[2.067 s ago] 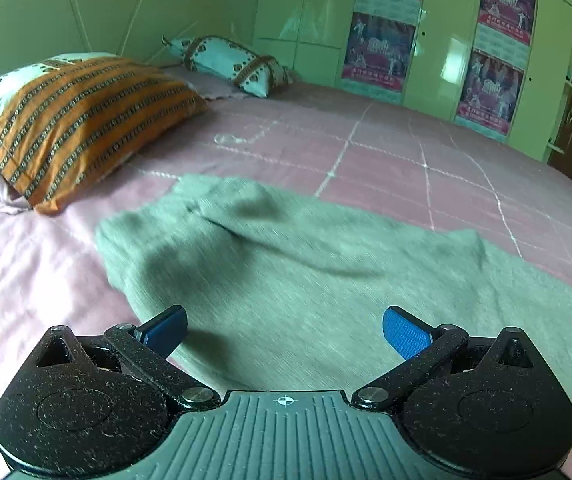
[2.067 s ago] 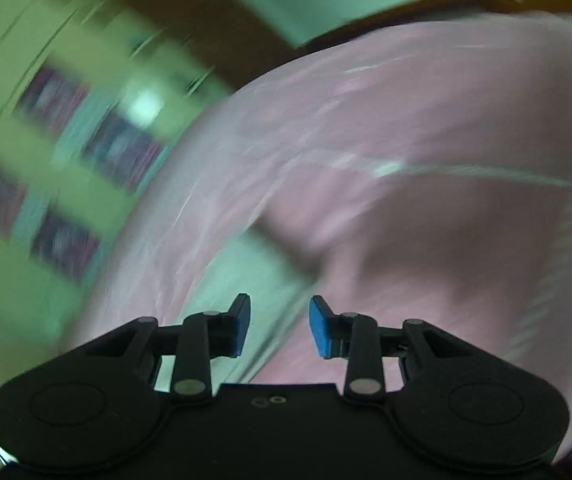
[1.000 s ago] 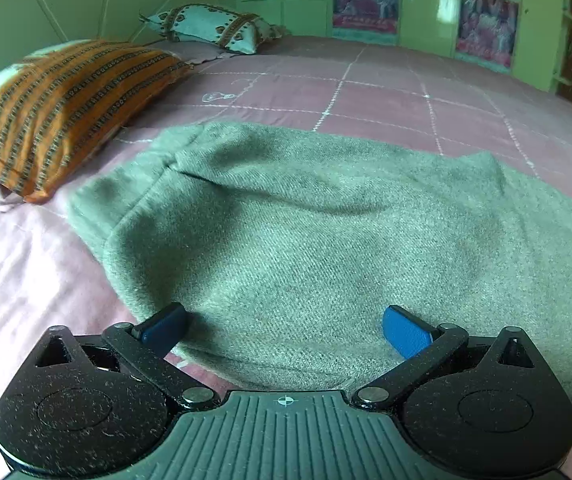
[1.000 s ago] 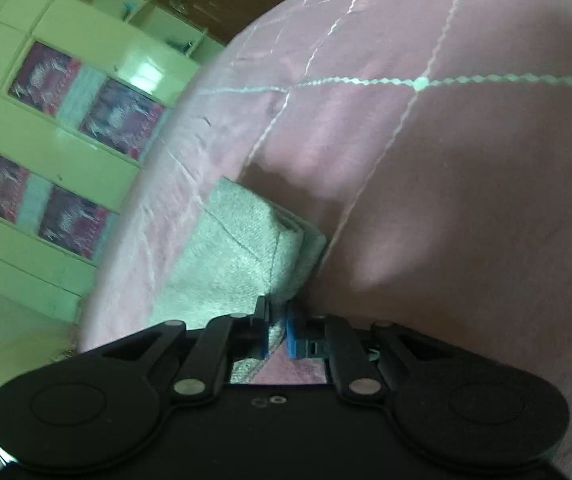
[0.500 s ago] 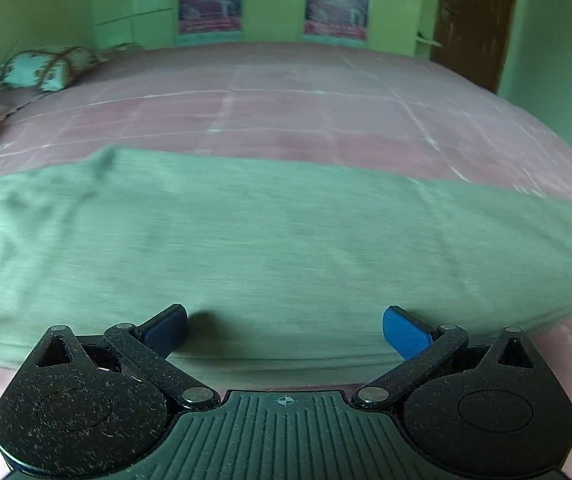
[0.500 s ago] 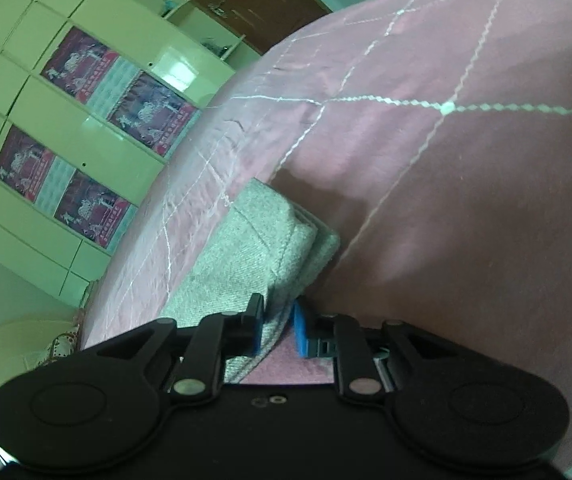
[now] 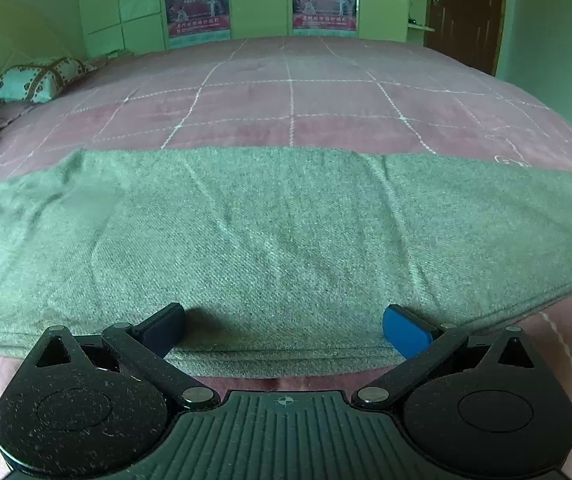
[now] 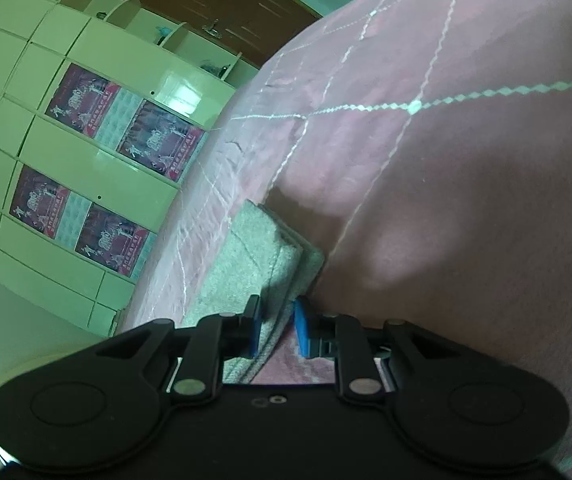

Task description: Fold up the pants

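Grey-green pants (image 7: 270, 236) lie flat in a long band across the pink bedspread (image 7: 294, 92), folded lengthwise. My left gripper (image 7: 284, 326) is wide open, low over the near edge of the pants at their middle, holding nothing. In the right wrist view the cuff end of the pants (image 8: 262, 256) lies doubled on the bed. My right gripper (image 8: 278, 328) has its jaws slightly apart around the cuff's edge, the cloth running between the blue pads (image 8: 301, 328).
A patterned pillow (image 7: 34, 78) lies at the far left of the bed. Green wardrobe doors with posters (image 7: 262, 0) stand behind the bed, a brown door (image 7: 462, 12) at the right. The bed's right edge drops away beyond the cuff.
My left gripper swung right along the pants from the waist end to the middle. My right gripper closed on the cuff, then its jaws parted a little.
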Tool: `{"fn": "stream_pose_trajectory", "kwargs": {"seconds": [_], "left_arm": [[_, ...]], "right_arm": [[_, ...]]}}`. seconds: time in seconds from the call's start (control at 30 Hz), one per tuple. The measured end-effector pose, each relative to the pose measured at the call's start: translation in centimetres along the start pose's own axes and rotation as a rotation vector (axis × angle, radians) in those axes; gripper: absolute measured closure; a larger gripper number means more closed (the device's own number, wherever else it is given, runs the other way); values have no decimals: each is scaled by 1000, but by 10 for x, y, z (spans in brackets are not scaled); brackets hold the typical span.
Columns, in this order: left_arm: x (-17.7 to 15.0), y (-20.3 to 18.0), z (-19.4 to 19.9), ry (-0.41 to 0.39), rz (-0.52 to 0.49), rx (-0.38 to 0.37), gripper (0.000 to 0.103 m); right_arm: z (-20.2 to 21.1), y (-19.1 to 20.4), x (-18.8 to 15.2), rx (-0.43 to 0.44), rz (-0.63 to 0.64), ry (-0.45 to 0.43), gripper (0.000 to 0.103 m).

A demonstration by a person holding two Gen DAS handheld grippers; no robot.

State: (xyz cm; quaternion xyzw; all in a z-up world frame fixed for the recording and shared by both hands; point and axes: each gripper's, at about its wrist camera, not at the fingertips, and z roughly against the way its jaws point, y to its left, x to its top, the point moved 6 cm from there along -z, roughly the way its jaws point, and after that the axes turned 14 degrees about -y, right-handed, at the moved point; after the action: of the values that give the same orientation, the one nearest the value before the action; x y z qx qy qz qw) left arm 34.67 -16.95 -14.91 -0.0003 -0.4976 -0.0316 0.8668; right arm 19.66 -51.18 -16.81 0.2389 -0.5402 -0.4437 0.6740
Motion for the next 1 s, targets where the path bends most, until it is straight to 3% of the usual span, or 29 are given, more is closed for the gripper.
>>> {"fn": "stream_pose_trajectory", "kwargs": {"seconds": [0.17,0.3,0.4,0.47,0.6,0.7,0.8,0.93,1.0], "left_arm": [[-1,1,-1,-16,2,-5,0],[-2,1,-10,0,-14,-10,0],[0,4,-9,2,-8,-42,0],[7,24,-3,-11,66,-102,0],[10,119,18,-87,165,-41,0],[3,216,34,-123,261,71,0],[-10,305,53,-141,326,184,0],[-38,379,69,-131,422,257,0],[-54,398,75,-138,479,275,0]], "right_arm": [[2,2,-1,-20,15,-8,93],[-11,9,-7,-48,98,11,92],[-11,23,-4,-54,162,3,97],[-7,42,-6,-31,218,-6,98],[-4,111,-27,60,362,4,98],[-9,175,-75,152,489,40,98],[-13,238,-144,256,587,79,98],[-11,304,-262,381,739,171,98],[-6,314,-327,438,803,248,94]]}}
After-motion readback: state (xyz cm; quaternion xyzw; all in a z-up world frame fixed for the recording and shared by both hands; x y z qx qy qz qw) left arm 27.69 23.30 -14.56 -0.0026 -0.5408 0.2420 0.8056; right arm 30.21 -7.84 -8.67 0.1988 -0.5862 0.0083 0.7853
